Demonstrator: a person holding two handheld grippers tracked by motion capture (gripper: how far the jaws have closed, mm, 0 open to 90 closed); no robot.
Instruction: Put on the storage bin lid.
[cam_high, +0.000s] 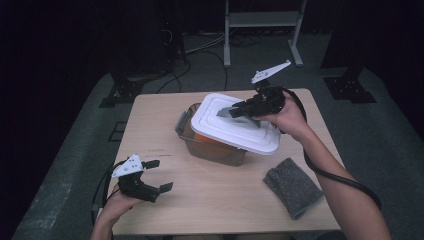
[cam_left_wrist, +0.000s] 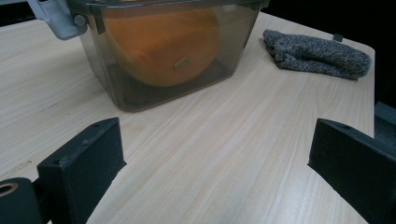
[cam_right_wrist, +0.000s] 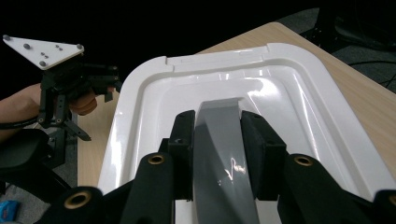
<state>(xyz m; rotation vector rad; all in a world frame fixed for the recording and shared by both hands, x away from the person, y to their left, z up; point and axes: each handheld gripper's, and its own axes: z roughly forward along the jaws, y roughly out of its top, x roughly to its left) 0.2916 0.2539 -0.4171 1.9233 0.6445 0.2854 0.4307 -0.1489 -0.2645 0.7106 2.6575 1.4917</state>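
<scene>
A smoky see-through container stands mid-table with a round orange thing inside. A white lid sits tilted over it, shifted to the right; I cannot tell whether it rests on the rim. My right gripper comes in from the right and is shut on the lid's grey handle, with the pads pressing both its sides. My left gripper hovers near the table's front left, open and with nothing between its fingers. It points at the container.
A grey folded cloth lies on the wooden table at the front right. A grey latch hangs at the container's left end. Beyond the table are a dark floor, cables and a metal stand.
</scene>
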